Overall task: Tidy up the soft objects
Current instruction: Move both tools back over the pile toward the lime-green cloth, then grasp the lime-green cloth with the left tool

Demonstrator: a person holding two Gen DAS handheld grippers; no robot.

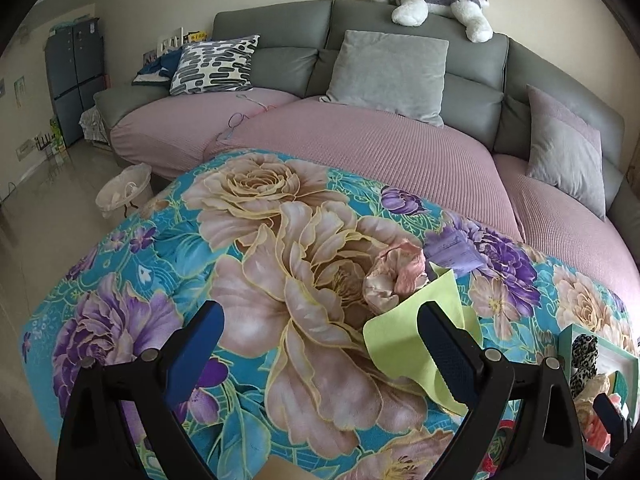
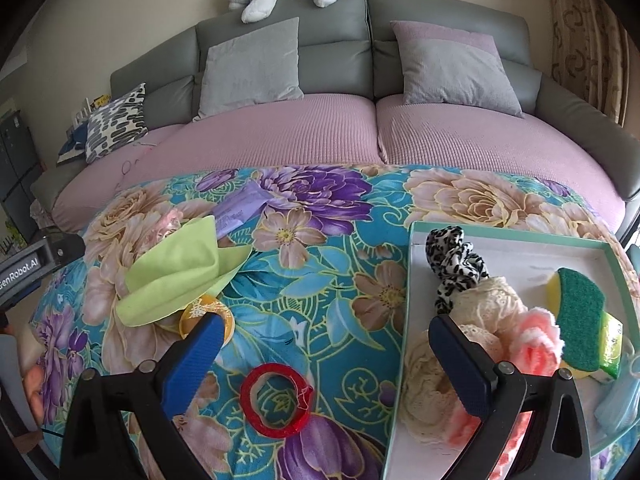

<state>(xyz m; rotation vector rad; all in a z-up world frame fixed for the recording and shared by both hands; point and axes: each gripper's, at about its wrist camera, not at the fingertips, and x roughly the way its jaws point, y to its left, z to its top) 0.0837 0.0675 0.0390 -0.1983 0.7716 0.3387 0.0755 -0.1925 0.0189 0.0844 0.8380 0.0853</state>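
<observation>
Both pairs of ribbed blue fingers (image 2: 192, 360) are gaping wide, holding nothing: the left gripper (image 1: 320, 344) is hovering over the floral cloth (image 1: 132, 248) beside a floppy lime cloth (image 1: 394, 344) and crumpled pink satin (image 1: 394, 276). The right gripper (image 2: 324, 360) is straddling a glossy red tape ring (image 2: 276, 400) and the mint tray's rim (image 2: 404, 320), where lacy cream scrunchies (image 2: 490, 296), a leopard scrunchie (image 2: 456, 260) and a rough green sponge (image 2: 580, 316) are crowding together.

Floral blanket (image 2: 320, 264): matt printed cloth. Green cloth (image 2: 176, 276): smooth, matt. Red tape ring (image 2: 276, 404): glossy plastic. Sponge (image 2: 580, 312): rough green scouring face. Sofa back (image 2: 332, 56): smooth leather-like finish.
</observation>
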